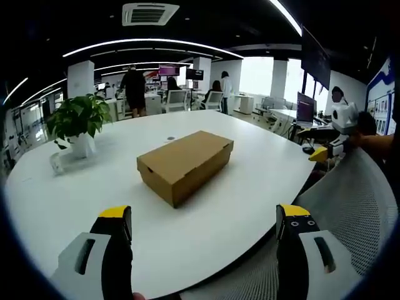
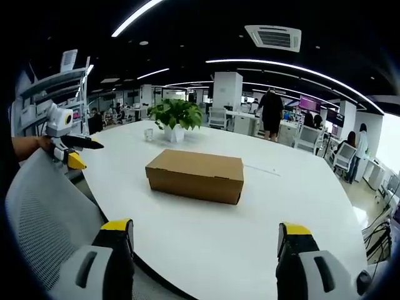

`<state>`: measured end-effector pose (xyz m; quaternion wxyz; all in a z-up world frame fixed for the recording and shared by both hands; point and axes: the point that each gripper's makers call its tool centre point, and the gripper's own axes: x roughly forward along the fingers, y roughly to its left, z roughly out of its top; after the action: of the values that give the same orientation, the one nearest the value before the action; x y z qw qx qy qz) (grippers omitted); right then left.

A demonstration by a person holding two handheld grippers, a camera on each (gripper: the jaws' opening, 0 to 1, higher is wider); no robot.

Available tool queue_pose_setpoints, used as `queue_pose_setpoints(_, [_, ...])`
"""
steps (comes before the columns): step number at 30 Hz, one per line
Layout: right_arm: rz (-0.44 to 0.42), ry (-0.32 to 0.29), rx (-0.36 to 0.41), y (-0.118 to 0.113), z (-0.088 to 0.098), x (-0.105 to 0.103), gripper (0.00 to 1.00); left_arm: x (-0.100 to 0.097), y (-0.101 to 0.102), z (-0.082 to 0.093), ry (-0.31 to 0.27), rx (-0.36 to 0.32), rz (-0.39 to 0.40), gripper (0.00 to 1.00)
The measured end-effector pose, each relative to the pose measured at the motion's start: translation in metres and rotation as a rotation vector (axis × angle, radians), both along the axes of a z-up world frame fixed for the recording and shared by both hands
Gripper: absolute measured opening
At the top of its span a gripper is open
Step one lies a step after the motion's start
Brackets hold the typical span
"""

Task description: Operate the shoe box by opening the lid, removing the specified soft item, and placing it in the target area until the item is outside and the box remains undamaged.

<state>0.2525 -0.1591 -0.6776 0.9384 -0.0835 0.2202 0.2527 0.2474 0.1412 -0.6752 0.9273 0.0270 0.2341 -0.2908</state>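
A closed brown cardboard shoe box (image 1: 185, 163) lies on the white round table (image 1: 81, 200), its lid down. In the right gripper view the same shoe box (image 2: 195, 174) sits mid-table (image 2: 300, 206). My left gripper (image 1: 205, 220) is open, held back near the table's near edge, well short of the box. My right gripper (image 2: 205, 236) is also open, off the table edge, with nothing between its jaws. The right gripper (image 1: 334, 128) appears far right in the left gripper view; the left gripper (image 2: 65, 140) appears far left in the right gripper view.
A potted green plant (image 1: 78, 123) stands on the table left of the box, seen behind it as the plant (image 2: 176, 117). A grey mesh chair back (image 1: 356, 212) stands at the table edge, also the chair (image 2: 44, 219). People stand among desks behind.
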Motion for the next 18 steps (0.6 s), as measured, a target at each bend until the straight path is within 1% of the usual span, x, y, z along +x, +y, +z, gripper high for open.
queue_pose_setpoints(12, [-0.002, 0.012, 0.013, 0.001, -0.0002, 0.0, 0.96, -0.0007, -0.0031, 0.0009, 0.002, 0.001, -0.013, 1.0])
queue_pose_setpoints(18, [0.007, 0.015, 0.007, 0.0018, -0.0004, 0.0005, 0.96, -0.0013, -0.0063, 0.0005, 0.008, 0.007, -0.03, 1.0])
